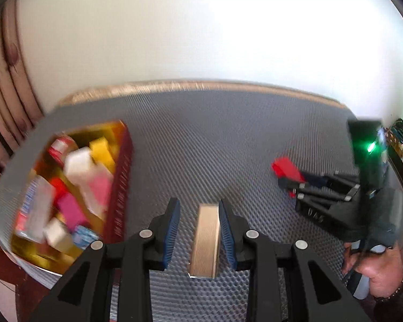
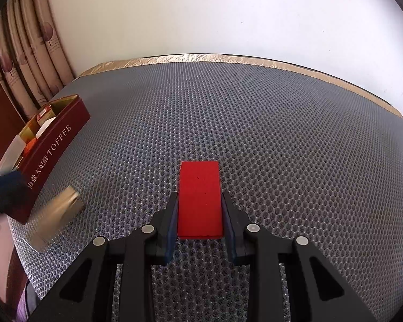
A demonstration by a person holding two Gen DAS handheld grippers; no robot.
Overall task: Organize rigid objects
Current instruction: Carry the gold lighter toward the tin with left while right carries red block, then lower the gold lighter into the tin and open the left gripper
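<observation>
In the left wrist view my left gripper (image 1: 200, 230) carries a flat gold block (image 1: 204, 241) on edge. The block lies against the right blue pad (image 1: 227, 233), with a slit of mat showing beside the left pad, and it stays sharp while the background blurs. In the right wrist view it is a blurred gold block (image 2: 56, 214) beside a blurred blue pad (image 2: 5, 187), close to the dark red TOFFEE tin (image 2: 56, 145). The tin (image 1: 121, 187) holds several coloured blocks and packets. My right gripper (image 2: 200, 196) is shut on a red block (image 2: 200, 201) low over the mat, and both the right gripper (image 1: 288, 185) and the red block (image 1: 284, 167) show at right.
A grey honeycomb mat (image 2: 255, 134) covers the table, with a gold foil strip (image 2: 228, 57) along its far edge. Patterned curtains (image 2: 27, 53) hang at left before a white wall. The tin stands near the mat's left edge. A person's hand (image 1: 376, 268) holds the right gripper.
</observation>
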